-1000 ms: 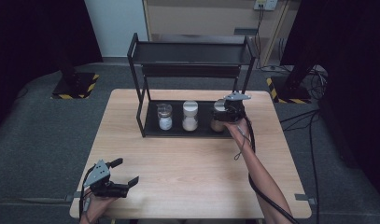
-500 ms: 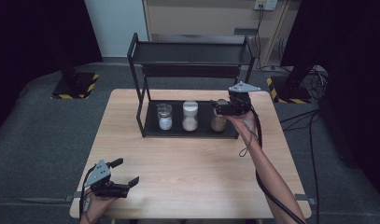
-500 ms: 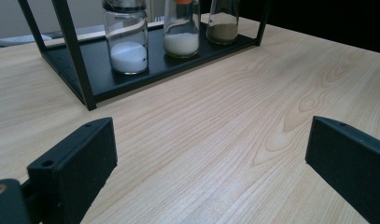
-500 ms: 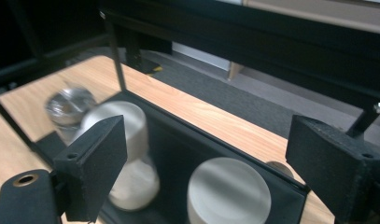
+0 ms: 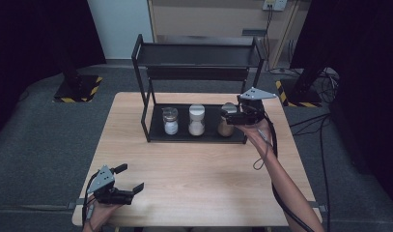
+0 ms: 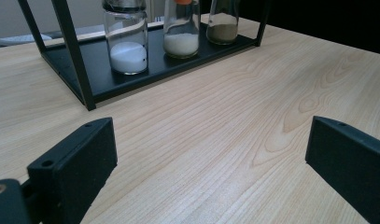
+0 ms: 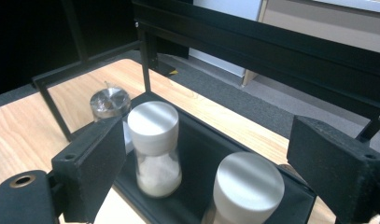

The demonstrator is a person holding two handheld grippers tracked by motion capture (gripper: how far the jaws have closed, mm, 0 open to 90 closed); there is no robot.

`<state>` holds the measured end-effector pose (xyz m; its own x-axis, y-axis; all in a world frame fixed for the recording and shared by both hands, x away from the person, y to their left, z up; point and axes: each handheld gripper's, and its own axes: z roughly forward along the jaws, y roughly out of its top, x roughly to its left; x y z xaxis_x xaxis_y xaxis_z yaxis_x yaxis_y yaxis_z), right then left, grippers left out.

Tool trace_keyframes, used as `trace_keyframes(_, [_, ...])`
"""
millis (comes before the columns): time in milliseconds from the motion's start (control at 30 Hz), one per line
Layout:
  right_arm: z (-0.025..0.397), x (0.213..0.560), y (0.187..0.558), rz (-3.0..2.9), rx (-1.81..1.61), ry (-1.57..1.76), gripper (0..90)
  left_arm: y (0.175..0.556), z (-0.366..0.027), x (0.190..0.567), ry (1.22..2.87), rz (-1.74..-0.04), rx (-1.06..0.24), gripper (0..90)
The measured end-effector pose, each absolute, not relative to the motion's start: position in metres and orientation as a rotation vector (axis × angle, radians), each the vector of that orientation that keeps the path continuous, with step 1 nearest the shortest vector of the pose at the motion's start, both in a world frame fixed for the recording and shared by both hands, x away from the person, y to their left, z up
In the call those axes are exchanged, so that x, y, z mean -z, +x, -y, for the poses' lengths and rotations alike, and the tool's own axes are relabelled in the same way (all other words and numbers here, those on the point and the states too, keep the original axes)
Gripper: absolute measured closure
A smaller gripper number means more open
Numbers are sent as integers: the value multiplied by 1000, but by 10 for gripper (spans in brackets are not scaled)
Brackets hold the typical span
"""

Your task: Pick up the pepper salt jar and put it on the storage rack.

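Observation:
A black two-tier rack [image 5: 147, 108] stands at the back of the wooden table. Its lower shelf [image 7: 199, 154] holds three jars: a left jar [image 5: 170, 121] with white powder, a middle jar [image 5: 196, 120] with white grains, and a right jar [image 5: 225, 126] with brown contents. My right gripper [image 5: 229, 116] hovers open just above the right jar, whose white lid [image 7: 248, 186] lies between and below the jaws, with the middle jar [image 7: 152, 140] beside the left jaw. My left gripper [image 5: 130, 177] rests open and empty near the table's front left corner, facing the rack [image 6: 80, 70].
The rack's upper shelf [image 5: 199, 53] overhangs the jars, with a crossbar [image 7: 271, 51] close above my right gripper. Bare tabletop [image 5: 203, 169] stretches from the rack to the front edge. A cable [image 5: 269, 145] trails along the person's right forearm.
My right gripper has lifted a little and shifted left over the right jar, which stays on the shelf. The left gripper has not moved.

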<state>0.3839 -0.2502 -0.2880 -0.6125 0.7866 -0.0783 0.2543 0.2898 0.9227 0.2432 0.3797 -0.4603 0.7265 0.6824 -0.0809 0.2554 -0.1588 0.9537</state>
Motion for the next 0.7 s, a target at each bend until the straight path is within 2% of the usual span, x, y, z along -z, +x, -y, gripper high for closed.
trace_keyframes(700, [284, 309, 315, -2027, -1384, 851, 114, 244, -380, 461, 1729, -739, -436, 10])
